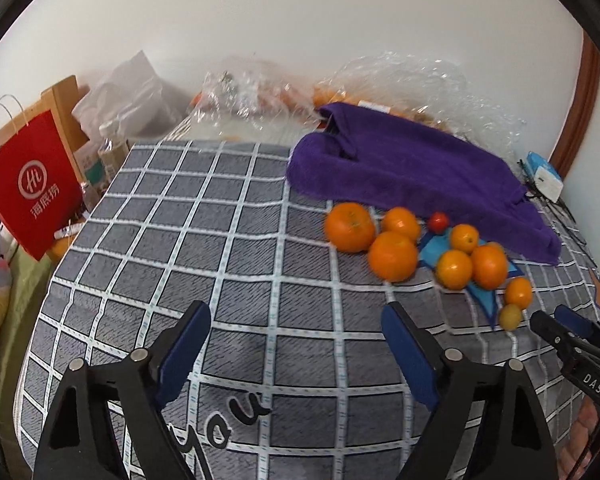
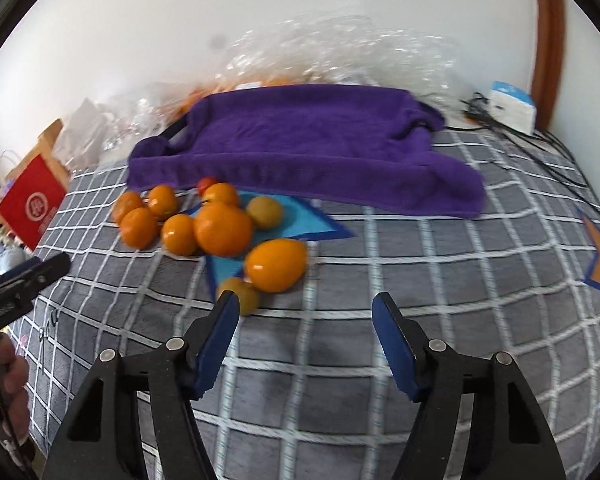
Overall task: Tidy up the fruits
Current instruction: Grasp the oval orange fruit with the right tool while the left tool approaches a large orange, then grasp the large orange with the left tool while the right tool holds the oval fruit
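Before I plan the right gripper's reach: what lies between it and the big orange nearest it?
Only bare checked blanket separates the right gripper from that orange, seen in the right wrist view.

Right gripper (image 2: 304,308) open over grey checked blanket (image 2: 380,276), nothing between blue pads. Small yellowish fruit (image 2: 242,294) touching left fingertip (image 2: 228,300); orange cluster (image 2: 220,228) beyond, purple towel (image 2: 300,140) farther ahead.

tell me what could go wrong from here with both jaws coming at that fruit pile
1. The oranges lie loose and touching on a soft checked blanket; nudging one may set its neighbours rolling.
2. The small yellowish fruit sits right by the right gripper, whose open jaws could knock it aside.
3. The left gripper sits close beside the right one, so the two may collide over the pile.
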`<state>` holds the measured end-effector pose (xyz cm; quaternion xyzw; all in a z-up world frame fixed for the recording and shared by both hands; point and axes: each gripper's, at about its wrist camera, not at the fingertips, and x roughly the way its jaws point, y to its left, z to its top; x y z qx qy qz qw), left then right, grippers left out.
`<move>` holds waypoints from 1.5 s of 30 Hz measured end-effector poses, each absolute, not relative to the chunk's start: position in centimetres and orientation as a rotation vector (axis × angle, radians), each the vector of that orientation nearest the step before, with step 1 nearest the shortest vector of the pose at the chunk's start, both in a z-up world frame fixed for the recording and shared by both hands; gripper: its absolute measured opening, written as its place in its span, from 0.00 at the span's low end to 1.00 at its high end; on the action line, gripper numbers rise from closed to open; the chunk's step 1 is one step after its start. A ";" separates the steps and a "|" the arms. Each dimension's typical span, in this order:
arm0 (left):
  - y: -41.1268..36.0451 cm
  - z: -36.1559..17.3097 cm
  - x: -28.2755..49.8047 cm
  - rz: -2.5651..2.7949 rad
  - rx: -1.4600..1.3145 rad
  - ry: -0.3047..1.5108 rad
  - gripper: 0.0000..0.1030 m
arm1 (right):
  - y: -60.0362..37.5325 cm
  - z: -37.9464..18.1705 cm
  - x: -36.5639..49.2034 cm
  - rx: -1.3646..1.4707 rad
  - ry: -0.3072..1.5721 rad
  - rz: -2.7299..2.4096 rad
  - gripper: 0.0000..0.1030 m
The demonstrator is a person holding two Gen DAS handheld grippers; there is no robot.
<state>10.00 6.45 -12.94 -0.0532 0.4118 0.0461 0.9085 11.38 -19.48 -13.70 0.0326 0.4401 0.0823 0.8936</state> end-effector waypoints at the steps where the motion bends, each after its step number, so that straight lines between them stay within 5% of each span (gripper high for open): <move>1: 6.7 -13.3 10.1 0.083 -0.121 0.861 0.75 | -19.2 -13.8 11.5 0.064 0.914 0.176 0.63; 9: 6.5 -14.4 10.6 0.026 -0.150 0.877 0.74 | -18.8 -14.6 14.5 0.135 0.931 0.177 0.57; 12: 6.1 -14.2 10.9 0.007 -0.149 0.868 0.74 | -18.7 -15.0 15.3 0.137 0.955 0.191 0.38; 22: 6.2 -13.2 14.2 -0.002 -0.168 0.851 0.73 | -23.0 -14.3 14.5 0.086 0.915 0.138 0.38; 25: 6.3 -13.1 15.8 -0.010 -0.217 0.852 0.61 | -23.7 -15.4 14.6 0.053 0.934 0.124 0.38; 35: 5.3 -15.0 19.1 -0.032 -0.272 0.879 0.50 | -24.3 -15.8 14.2 0.064 0.901 0.140 0.38; 37: 5.6 -15.3 19.4 -0.041 -0.291 0.884 0.39 | -24.3 -15.8 14.2 0.056 0.901 0.133 0.38; 45: 7.6 -14.5 17.7 -0.075 -0.366 0.871 0.37 | -24.1 -15.8 14.2 0.045 0.902 0.130 0.38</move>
